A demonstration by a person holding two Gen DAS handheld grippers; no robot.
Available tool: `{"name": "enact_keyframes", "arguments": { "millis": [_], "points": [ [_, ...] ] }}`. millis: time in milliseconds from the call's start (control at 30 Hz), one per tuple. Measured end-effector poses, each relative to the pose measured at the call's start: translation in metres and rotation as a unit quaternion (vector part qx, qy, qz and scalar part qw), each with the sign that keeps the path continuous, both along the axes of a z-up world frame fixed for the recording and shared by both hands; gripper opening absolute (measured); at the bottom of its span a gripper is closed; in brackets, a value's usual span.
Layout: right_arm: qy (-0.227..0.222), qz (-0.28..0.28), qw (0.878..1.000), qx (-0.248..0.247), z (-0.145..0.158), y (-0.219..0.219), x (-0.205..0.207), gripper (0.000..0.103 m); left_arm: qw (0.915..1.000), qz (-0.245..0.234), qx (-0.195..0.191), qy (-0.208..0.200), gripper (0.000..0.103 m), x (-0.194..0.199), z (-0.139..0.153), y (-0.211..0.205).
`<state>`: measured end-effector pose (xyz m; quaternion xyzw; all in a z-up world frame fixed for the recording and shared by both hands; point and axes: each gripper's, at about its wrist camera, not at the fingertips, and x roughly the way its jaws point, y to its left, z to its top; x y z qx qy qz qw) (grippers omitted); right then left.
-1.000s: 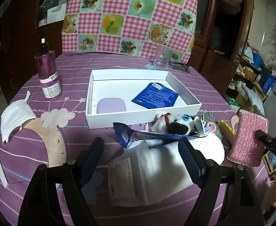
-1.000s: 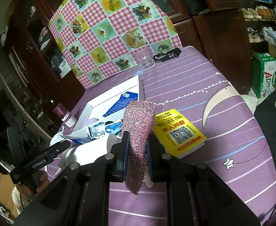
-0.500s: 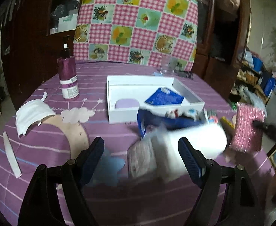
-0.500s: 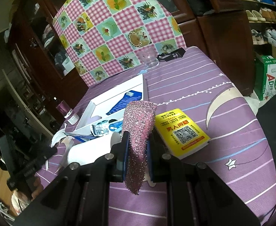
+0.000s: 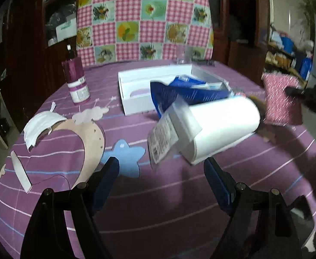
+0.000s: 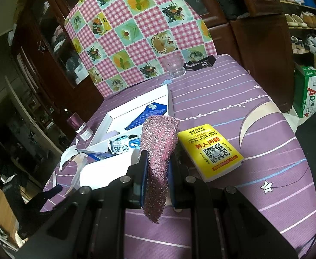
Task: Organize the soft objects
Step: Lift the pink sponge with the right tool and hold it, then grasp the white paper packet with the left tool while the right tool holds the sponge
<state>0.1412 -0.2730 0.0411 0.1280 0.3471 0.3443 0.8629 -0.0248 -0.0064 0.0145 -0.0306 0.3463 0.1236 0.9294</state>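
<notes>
Purple striped cloth covers our round table, with a white tray as our landmark at its far middle. Our right gripper is clenched on a pink sparkly scrubber, held upright to the right of the tray, just above a yellow booklet. Our left gripper is released, jaws wide with nothing between them, hanging short of a white roll pack that lies tilted just in front of the tray, partly over a blue packet. A face mask and a purple bottle sit left of the tray. We judge the step is carrying the scrubber into the tray: lift it over the near wall, lower it onto bare floor beside the blue sachet, then let go, keeping the left gripper clear of the roll.
</notes>
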Motion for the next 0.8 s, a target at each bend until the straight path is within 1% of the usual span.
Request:
{"name": "enact_keyframes", "arguments": {
  "millis": [133,167,200,267,400,500,567,600,667,733,800],
  "points": [
    [0.003,-0.002,1.0,-0.002,-0.002,0.0,0.001,0.018,0.9991,-0.006,0.029,0.032,0.08,0.015,-0.008,-0.009],
    [0.004,-0.002,1.0,-0.003,-0.002,0.0,0.002,0.018,0.9983,-0.007,0.037,0.044,0.078,0.02,-0.012,-0.011],
    [0.005,-0.001,1.0,-0.003,-0.003,0.0,0.002,0.018,0.9979,-0.007,0.039,0.052,0.076,0.023,-0.014,-0.012],
    [0.004,-0.001,1.0,-0.003,-0.002,0.0,0.002,0.018,0.9971,-0.002,0.039,0.064,0.064,0.031,-0.017,-0.011],
    [0.004,-0.002,1.0,-0.003,-0.002,0.0,0.001,0.018,0.997,0.004,0.032,0.07,0.06,0.039,-0.019,-0.006],
    [0.004,-0.001,1.0,-0.003,-0.002,0.0,0.001,0.018,0.9976,-0.002,0.02,0.066,0.046,0.041,-0.017,-0.005],
    [0.004,-0.002,1.0,-0.003,-0.002,0.0,0.001,0.018,0.9979,-0.011,0.005,0.064,0.031,0.042,-0.016,-0.005],
    [0.004,-0.002,1.0,-0.003,-0.002,0.0,0.002,0.018,0.998,-0.014,-0.001,0.062,0.028,0.043,-0.016,-0.005],
    [0.004,-0.002,1.0,-0.004,-0.002,0.0,0.001,0.018,0.998,-0.015,-0.005,0.061,0.012,0.044,-0.017,-0.005],
    [0.006,-0.002,1.0,-0.004,-0.003,0.0,0.002,0.018,0.9982,-0.008,-0.002,0.059,0.009,0.043,-0.017,-0.005],
    [0.006,-0.001,1.0,-0.005,-0.004,0.001,0.002,0.018,0.9985,-0.005,-0.013,0.053,0.007,0.041,-0.015,-0.002]
  ]
}}
